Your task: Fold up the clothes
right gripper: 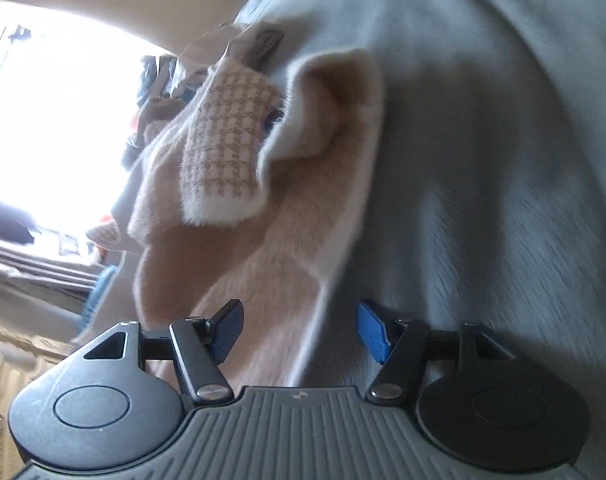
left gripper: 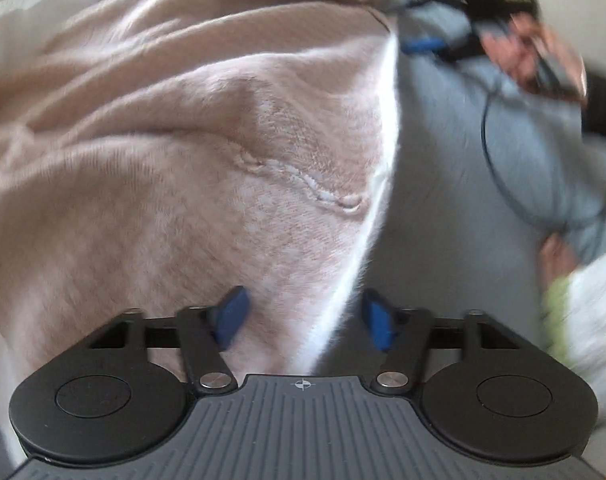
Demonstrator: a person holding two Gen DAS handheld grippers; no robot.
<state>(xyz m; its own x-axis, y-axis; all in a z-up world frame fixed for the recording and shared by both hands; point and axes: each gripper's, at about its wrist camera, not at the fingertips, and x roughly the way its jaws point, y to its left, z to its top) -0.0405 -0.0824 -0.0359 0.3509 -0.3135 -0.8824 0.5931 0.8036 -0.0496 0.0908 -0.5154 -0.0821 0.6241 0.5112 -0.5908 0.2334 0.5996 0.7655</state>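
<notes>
A fuzzy pale-pink garment (left gripper: 175, 152) with a white edge lies rumpled on a grey bed surface (left gripper: 435, 184). My left gripper (left gripper: 303, 316) is open, its blue pads on either side of the garment's white edge, close above it. In the right wrist view the same pink garment (right gripper: 255, 264) shows a houndstooth-patterned flap (right gripper: 227, 148) with white trim. My right gripper (right gripper: 301, 330) is open, its pads straddling the garment's edge where it meets the grey surface (right gripper: 503, 160).
A person in a grey top (left gripper: 543, 152) leans at the right of the left wrist view, with a dark cable and a green-white cloth (left gripper: 583, 304) near them. A bright window (right gripper: 51, 112) and piled clothes (right gripper: 159, 80) lie to the left of the right wrist view.
</notes>
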